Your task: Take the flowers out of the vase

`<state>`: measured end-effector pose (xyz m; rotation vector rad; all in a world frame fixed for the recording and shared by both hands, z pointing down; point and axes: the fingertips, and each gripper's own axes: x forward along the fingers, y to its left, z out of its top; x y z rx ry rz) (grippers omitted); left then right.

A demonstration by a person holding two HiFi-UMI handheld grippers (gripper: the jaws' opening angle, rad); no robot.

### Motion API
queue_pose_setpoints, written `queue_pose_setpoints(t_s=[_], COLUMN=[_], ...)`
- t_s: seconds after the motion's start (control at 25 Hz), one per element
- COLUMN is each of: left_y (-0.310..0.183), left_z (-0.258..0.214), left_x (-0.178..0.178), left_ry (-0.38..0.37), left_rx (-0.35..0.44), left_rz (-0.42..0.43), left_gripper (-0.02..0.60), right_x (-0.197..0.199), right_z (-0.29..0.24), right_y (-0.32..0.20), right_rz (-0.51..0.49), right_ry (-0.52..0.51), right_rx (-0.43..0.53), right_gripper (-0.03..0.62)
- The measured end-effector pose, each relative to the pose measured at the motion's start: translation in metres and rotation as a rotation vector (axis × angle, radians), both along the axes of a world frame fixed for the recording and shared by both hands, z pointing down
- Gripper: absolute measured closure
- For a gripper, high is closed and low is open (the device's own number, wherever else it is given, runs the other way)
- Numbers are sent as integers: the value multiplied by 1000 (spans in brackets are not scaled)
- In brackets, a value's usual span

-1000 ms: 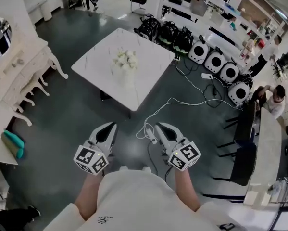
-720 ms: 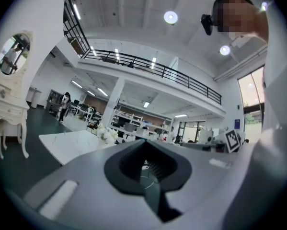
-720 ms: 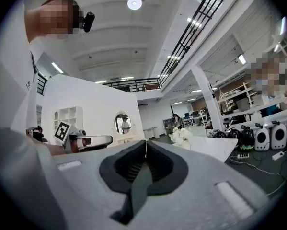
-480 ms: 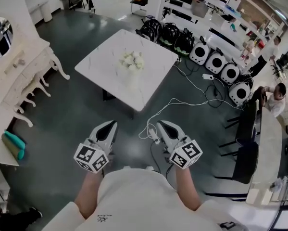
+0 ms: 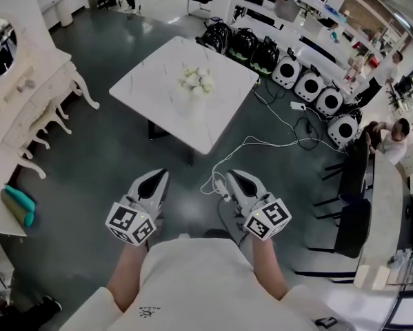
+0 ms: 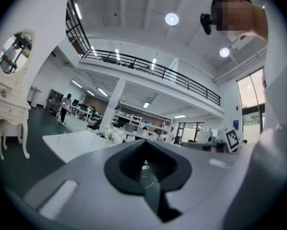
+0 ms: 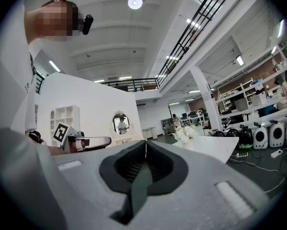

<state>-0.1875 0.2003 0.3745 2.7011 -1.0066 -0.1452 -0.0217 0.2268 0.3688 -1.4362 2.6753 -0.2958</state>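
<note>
White flowers [image 5: 197, 80] stand in a pale vase [image 5: 192, 101] near the middle of a white marble table [image 5: 151, 88], far ahead of me across the dark floor. My left gripper [image 5: 159, 177] and right gripper [image 5: 234, 177] are held side by side in front of my body, level, both shut and empty, well short of the table. In the left gripper view the flowers [image 6: 115, 134] show small on the table [image 6: 71, 146] beyond the left gripper's [image 6: 144, 143] closed jaws. The right gripper view has the flowers [image 7: 185, 133] to the right of the right gripper's [image 7: 145, 143] closed tips.
A white dressing table with an oval mirror [image 5: 28, 109] lines the left wall. White cables [image 5: 261, 145] and a power strip trail over the floor between me and the table. Black and white round machines [image 5: 308, 87] stand in a row at the back right, with dark chairs [image 5: 349, 185] and people [image 5: 394, 138] at the right.
The table and flowers have shifted a little rightward in the head view and the floor cable lies nearer the grippers. Both grippers keep their pose, still shut.
</note>
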Motion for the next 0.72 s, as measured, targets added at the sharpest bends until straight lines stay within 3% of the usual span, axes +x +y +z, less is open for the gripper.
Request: queue_pose_setpoints(t_s=[0.72], left_y=[-28], left_z=[11], left_x=[-16], left_ry=[-10], left_rx=[-18], left_rz=[22], left_gripper=[594], right_x=[-12], right_z=[3], right_y=[-33], right_rz=[16], right_ry=[1], right_rx=[-16], right_gripper=[592])
